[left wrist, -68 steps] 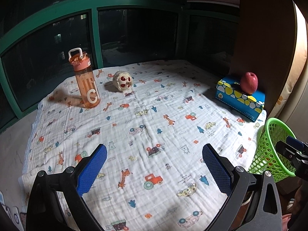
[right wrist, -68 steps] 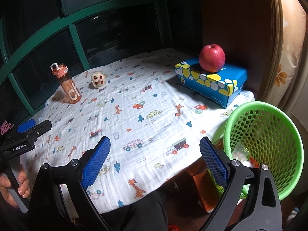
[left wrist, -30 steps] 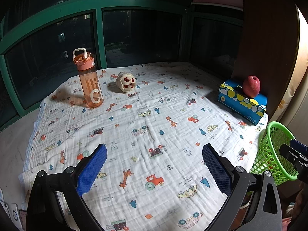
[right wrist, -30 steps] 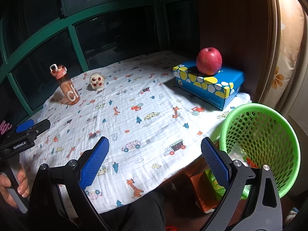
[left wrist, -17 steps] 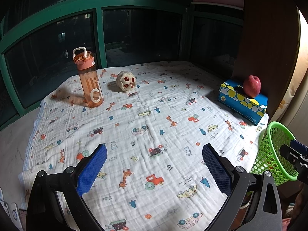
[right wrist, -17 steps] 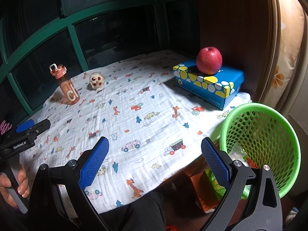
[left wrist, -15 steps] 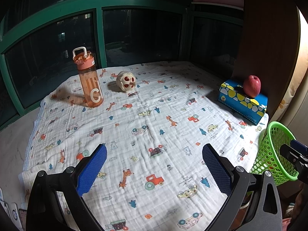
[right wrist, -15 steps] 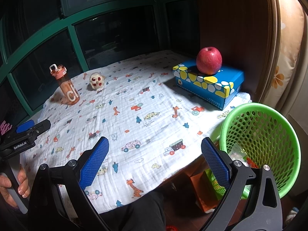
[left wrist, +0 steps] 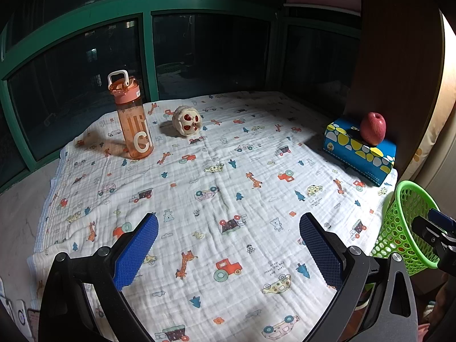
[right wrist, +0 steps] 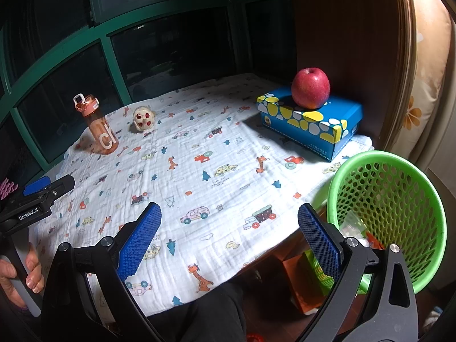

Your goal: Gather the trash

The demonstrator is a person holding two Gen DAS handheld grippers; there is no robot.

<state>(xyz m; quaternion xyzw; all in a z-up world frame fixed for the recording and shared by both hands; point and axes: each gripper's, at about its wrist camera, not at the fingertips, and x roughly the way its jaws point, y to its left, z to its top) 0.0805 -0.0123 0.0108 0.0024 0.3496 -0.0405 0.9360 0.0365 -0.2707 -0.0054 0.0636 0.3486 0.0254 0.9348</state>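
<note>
While both of my tools hang over the near edge of the table, I read the scene from the left side across. My left gripper [left wrist: 228, 245] has its blue pads [left wrist: 136, 252] spread wide with nothing between them, poised above the printed cloth [left wrist: 222, 176] that covers the table; in the right wrist view I can see the person's left hand [right wrist: 20, 279] wrapped round its handle by the near left corner. Toward the far left corner an orange water bottle [left wrist: 130, 115] stands upright on the cloth, and just to its right, apart from it, lies a small cream skull-shaped toy [left wrist: 186, 121] with red eye sockets. The middle of the cloth shows only its cartoon cars and giraffes. At the far right edge a blue box with yellow and white spots [right wrist: 309, 119] sits against a dark wooden panel [right wrist: 342, 28], and a red apple [right wrist: 310, 88] rests on top of it. My right gripper [right wrist: 229, 239] is likewise held wide apart and grips nothing, hovering past the near right corner of the table. Just off that corner, below the cloth's edge, a green perforated basket [right wrist: 399, 165] is tilted with its mouth toward me; inside it, low against the wall, I can make out crumpled wrappers [right wrist: 356, 228], clear and reddish, though I cannot tell what they are. Below the basket something orange shows dimly, too dark to identify.
</note>
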